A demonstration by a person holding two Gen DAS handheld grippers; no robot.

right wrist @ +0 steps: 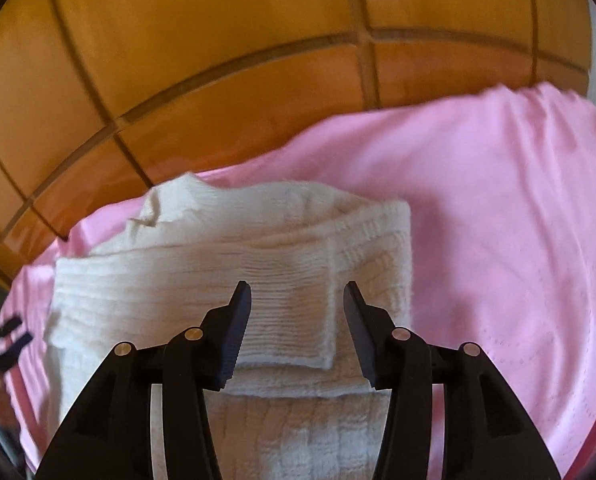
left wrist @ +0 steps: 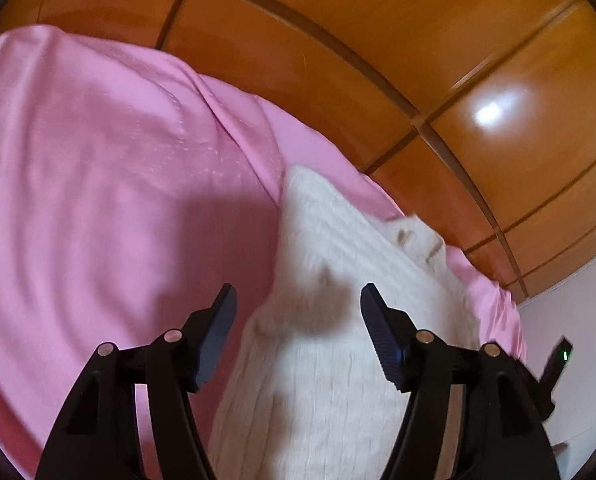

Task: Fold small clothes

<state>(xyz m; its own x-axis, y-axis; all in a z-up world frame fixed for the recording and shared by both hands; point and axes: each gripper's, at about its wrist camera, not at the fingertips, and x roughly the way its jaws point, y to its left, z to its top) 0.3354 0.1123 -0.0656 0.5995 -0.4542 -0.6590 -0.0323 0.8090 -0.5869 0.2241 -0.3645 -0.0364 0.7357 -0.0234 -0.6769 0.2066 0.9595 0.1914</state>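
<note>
Sweater (right wrist: 234, 280): white, knitted, lies folded on pink sheet (right wrist: 497, 208), near wooden panels (right wrist: 218, 40) | left hand-held gripper (left wrist: 298, 300): fingers wide apart above sweater, holding nothing | right hand-held gripper (right wrist: 298, 292): fingers apart over folded sleeve (right wrist: 290, 320), holding nothing

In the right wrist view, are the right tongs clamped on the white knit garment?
No: the right tongs stand open above the white knit garment, with a clear gap between the fingers and no fabric pinched.
</note>
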